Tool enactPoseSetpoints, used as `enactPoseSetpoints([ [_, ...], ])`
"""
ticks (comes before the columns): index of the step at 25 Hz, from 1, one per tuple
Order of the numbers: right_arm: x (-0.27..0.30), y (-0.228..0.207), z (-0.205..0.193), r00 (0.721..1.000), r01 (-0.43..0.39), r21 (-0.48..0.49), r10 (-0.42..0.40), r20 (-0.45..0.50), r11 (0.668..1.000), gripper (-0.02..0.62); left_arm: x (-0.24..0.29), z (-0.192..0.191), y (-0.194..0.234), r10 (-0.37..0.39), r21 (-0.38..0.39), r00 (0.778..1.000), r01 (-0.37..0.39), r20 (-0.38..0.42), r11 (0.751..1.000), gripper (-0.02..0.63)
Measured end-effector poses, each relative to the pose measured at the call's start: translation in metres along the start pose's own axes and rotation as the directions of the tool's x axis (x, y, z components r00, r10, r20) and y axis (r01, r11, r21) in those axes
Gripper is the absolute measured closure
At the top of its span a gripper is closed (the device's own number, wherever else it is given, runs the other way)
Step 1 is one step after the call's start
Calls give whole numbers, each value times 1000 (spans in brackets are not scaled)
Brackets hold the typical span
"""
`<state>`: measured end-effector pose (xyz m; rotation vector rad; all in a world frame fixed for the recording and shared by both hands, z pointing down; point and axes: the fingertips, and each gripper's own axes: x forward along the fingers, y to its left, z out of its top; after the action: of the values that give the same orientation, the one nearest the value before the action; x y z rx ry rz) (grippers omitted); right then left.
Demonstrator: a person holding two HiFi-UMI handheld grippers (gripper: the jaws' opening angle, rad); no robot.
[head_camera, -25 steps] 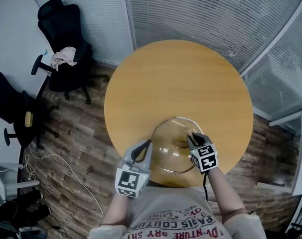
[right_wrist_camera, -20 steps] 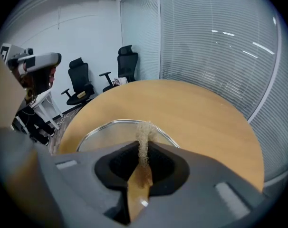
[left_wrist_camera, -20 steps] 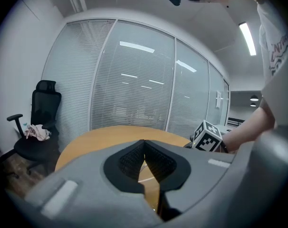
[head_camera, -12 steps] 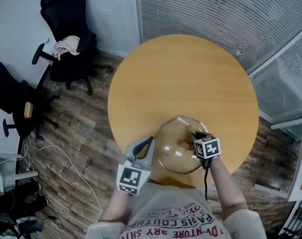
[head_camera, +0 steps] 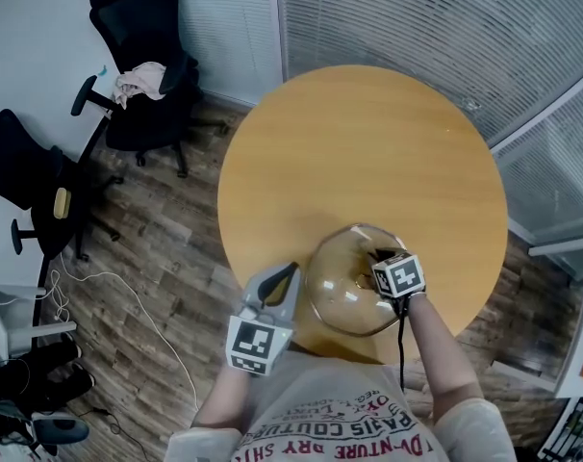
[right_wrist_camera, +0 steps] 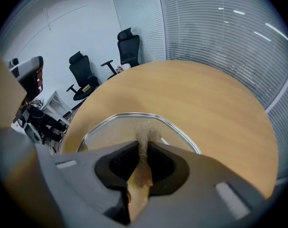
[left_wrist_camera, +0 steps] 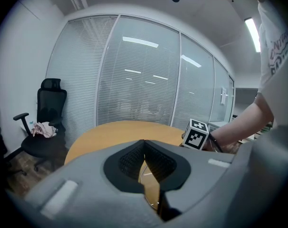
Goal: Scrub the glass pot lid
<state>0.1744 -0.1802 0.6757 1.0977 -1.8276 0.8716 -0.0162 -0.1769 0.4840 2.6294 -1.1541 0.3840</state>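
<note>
lid [head_camera: 342, 301] at table [head_camera: 359, 142] 6 o'clock | left gripper [left_wrist_camera: 144, 144] pinches lid rim, 9 o'clock | right gripper [right_wrist_camera: 143, 149] clamps scrub pad [right_wrist_camera: 145, 128] on glass, 2 o'clock

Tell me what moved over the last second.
The right gripper, clamping the scrub pad, slid away from the person across the glass pot lid. The left gripper stayed clamped on the lid's near-left rim; the lid stayed put on the table.
</note>
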Motion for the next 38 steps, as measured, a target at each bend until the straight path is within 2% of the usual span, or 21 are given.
enactPoseSetpoints([
  [3, 4, 11, 6, 999, -46, -28, 46, -17, 999, 538, -3, -3, 2, 13, -4, 1000, -13, -5, 1000, 600],
  [8, 10, 32, 8, 987, -137, -126, 125, -98, 983, 537, -4, -7, 2, 26, -13, 1000, -27, -7, 1000, 600],
  [13, 9, 49, 8, 984, -148, -224, 120, -132, 963, 538, -9, -6, 1, 37, -15, 999, -37, -5, 999, 600],
  [16, 13, 63, 9, 980, -165, -325, 117, -162, 931, 537, -11, -8, 5, 48, -21, 999, -48, -7, 999, 600],
  [20, 17, 88, 10, 964, -225, -462, 128, -232, 858, 538, -16, -12, 9, 64, -26, 998, -64, -16, 998, 600],
  [24, 18, 109, 7, 951, -265, -620, 97, -292, 738, 537, -22, -13, 10, 80, -27, 997, -81, -13, 996, 600],
  [28, 18, 124, -6, 950, -265, -738, 38, -309, 620, 537, -30, -12, 19, 113, -27, 994, -113, -7, 993, 600],
  [31, 14, 132, -16, 948, -275, -773, 26, -318, 572, 537, -36, -10, 23, 133, -30, 991, -133, 0, 991, 600],
  [35, 8, 137, -32, 951, -269, -831, -4, -310, 488, 537, -42, -12, 20, 143, -30, 990, -142, 1, 989, 600],
  [38, 5, 143, -46, 956, -253, -859, -23, -294, 444, 538, -48, -13, 18, 149, -25, 989, -149, -1, 988, 600],
])
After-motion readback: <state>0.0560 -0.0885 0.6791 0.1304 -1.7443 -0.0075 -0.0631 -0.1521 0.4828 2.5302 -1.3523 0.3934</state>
